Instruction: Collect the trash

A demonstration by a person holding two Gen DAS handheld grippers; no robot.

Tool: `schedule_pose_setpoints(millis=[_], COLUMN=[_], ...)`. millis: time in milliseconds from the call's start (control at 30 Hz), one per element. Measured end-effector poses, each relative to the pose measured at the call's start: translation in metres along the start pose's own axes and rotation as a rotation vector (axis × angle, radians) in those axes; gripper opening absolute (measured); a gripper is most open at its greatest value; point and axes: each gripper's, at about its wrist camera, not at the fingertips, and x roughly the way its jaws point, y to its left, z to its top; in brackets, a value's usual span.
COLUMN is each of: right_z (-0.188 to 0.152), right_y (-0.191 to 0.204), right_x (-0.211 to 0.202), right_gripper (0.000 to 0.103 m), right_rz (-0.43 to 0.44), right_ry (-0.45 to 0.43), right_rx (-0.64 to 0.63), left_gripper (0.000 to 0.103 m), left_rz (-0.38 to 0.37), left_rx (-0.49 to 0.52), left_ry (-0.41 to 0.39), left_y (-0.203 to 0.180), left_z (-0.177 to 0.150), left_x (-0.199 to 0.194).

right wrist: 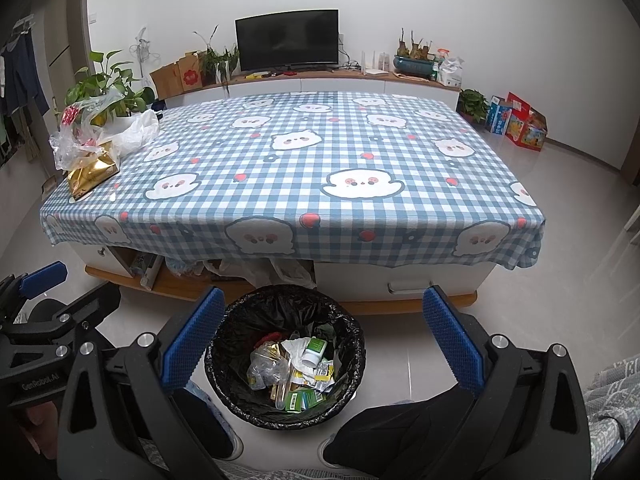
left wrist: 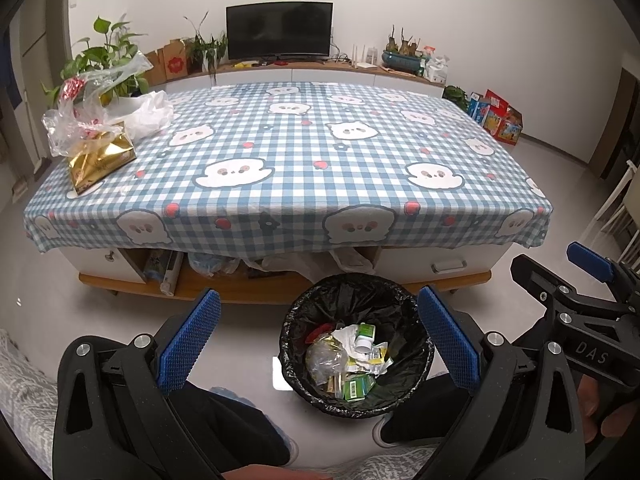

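A black-lined trash bin (left wrist: 404,312) (right wrist: 248,312) stands on the floor in front of the table, holding wrappers, a small white bottle and green packets (left wrist: 352,360) (right wrist: 296,368). My left gripper (left wrist: 320,340) is open and empty, held above the bin. My right gripper (right wrist: 320,340) is open and empty, just right of the bin. A gold snack bag (left wrist: 100,160) (right wrist: 90,174) and clear plastic bags (left wrist: 88,108) (right wrist: 86,128) lie on the table's far left corner. The right gripper also shows in the left wrist view (left wrist: 588,276).
The low table wears a blue checked cloth (left wrist: 304,152) (right wrist: 304,168) with cartoon prints. Bags are stuffed on the shelf under it (left wrist: 256,264). A potted plant (left wrist: 108,56), a TV (left wrist: 280,30) on a sideboard and boxes (left wrist: 496,116) stand behind. My knees flank the bin.
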Motion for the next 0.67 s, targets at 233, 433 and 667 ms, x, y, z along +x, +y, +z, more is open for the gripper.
schedule_pose_setpoints(millis=[233,433,667], right_z=[-0.0001,-0.0001,-0.0002], right_y=[0.0002,0.0,-0.0004], right_x=[0.0003,0.0005,0.0003], right_gripper=[0.095,0.095,0.095], right_rz=[0.0,0.001,0.001], right_ry=[0.0,0.001,0.0], right_rx=[0.0,0.001,0.001], left_gripper=[0.097,0.097,0.097], left_rz=[0.002,0.002,0.001], left_rx=[0.008,0.01,-0.006], left_ry=[0.001,0.002,0.015], left_y=[-0.0008,-0.002,0.0019], left_z=[-0.0006,-0.0003,-0.0004], left_x=[-0.0005,-0.0003,0.0025])
